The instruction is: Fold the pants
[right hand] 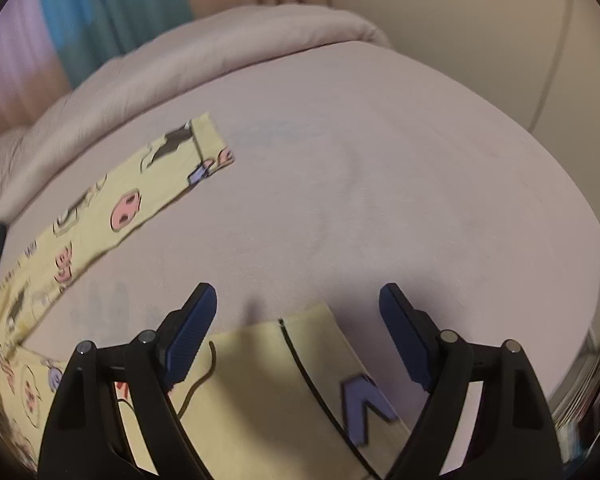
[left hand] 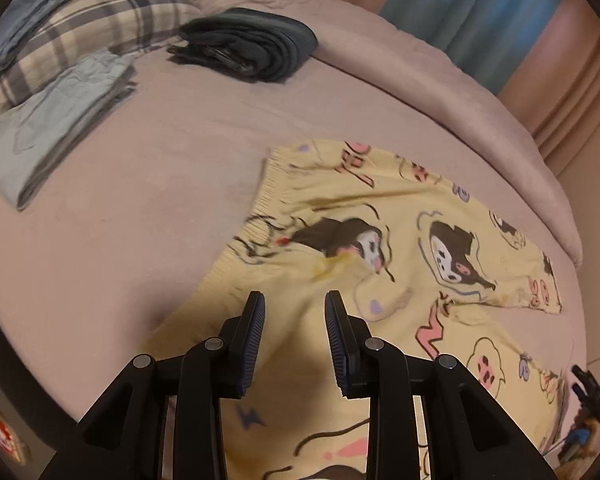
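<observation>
Yellow cartoon-print pants (left hand: 380,248) lie spread on the pink bed (left hand: 160,208), elastic waistband to the left, legs running right. My left gripper (left hand: 295,300) hovers over the waist area, jaws apart, holding nothing. In the right wrist view the far leg (right hand: 112,208) stretches toward its cuff, and the near leg's cuff end (right hand: 300,368) lies below my right gripper (right hand: 298,296), which is wide open and empty above it.
Folded grey-blue pants (left hand: 48,136), a plaid pillow (left hand: 100,20), blue denim (left hand: 16,32) and a dark folded garment (left hand: 248,44) lie at the back left. A rolled duvet (right hand: 180,64) edges the bed's far side. Curtains (left hand: 480,20) hang behind.
</observation>
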### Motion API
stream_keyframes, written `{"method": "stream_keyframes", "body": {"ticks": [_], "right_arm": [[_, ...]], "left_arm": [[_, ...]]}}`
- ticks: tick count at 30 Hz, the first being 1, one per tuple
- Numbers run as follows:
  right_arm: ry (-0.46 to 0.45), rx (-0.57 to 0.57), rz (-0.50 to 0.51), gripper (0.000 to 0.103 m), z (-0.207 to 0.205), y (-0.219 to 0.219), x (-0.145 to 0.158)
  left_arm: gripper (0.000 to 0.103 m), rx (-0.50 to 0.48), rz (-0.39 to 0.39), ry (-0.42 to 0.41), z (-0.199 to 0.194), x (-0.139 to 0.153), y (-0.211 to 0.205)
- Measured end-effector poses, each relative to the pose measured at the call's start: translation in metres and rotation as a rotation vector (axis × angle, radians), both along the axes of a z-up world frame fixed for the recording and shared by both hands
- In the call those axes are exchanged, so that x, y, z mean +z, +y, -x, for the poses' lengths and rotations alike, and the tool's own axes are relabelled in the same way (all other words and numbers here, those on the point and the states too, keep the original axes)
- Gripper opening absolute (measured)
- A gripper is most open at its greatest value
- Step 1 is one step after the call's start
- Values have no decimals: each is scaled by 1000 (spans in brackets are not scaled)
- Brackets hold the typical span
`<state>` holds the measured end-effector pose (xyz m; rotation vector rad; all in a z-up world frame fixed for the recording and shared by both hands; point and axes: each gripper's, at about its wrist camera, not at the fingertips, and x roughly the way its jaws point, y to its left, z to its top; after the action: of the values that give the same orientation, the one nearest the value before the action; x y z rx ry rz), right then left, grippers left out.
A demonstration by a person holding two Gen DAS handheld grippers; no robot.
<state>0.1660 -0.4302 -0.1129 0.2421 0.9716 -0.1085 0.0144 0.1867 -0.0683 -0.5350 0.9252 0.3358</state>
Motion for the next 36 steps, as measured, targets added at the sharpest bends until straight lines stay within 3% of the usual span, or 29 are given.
{"method": "stream_keyframes", "body": {"ticks": [2, 3, 4, 6, 7, 13, 16, 19, 21, 23, 24, 27, 28, 31, 34, 35, 36], "right_arm": [[65, 10, -61, 72, -11, -3, -16], [92, 0, -21, 55, -11, 0, -23], [57, -6, 76, 36, -7, 7, -23], [32, -26, 120, 10, -2, 10, -22], [29, -57, 100, 8, 0, 5, -20], [-84, -152, -12, 8, 16, -19, 12], [-54, -148, 33, 8, 11, -14, 2], [17, -140, 74, 9, 4, -12, -27], [-8, -127, 122, 9, 4, -4, -24], [12, -130, 134, 15, 9, -6, -14], [15, -132, 139, 25, 11, -3, -6], [-45, -90, 139, 55, 27, 9, 22], [-65, -66, 135, 64, 34, 18, 31], [-63, 17, 88, 71, 49, 42, 36], [42, 98, 43, 71, 59, 62, 2], [93, 107, 53, 71, 59, 67, -16], [86, 111, 90, 73, 63, 72, -30]], "left_arm": [[29, -13, 6, 29, -3, -7, -6], [29, -23, 13, 35, -4, -11, -11], [29, -31, 21, 35, -4, -13, -14], [29, -49, 33, 49, -4, -17, -19], [29, -58, 29, 63, -6, -19, -21], [29, -65, 31, 42, -11, -14, -23], [29, -71, 20, 53, -15, -16, -27], [29, -89, 10, 64, -16, -18, -31], [29, -96, 14, 77, -17, -19, -32], [29, -96, 11, 80, -16, -17, -30], [30, -94, 11, 80, -16, -16, -29], [53, -87, 16, 66, -15, -12, -27], [55, -83, 21, 54, -16, -11, -27], [55, -92, 27, 55, -20, -16, -32], [55, -103, 29, 77, -24, -25, -38], [55, -112, 33, 85, -25, -30, -40], [55, -119, 37, 95, -26, -34, -41]]}}
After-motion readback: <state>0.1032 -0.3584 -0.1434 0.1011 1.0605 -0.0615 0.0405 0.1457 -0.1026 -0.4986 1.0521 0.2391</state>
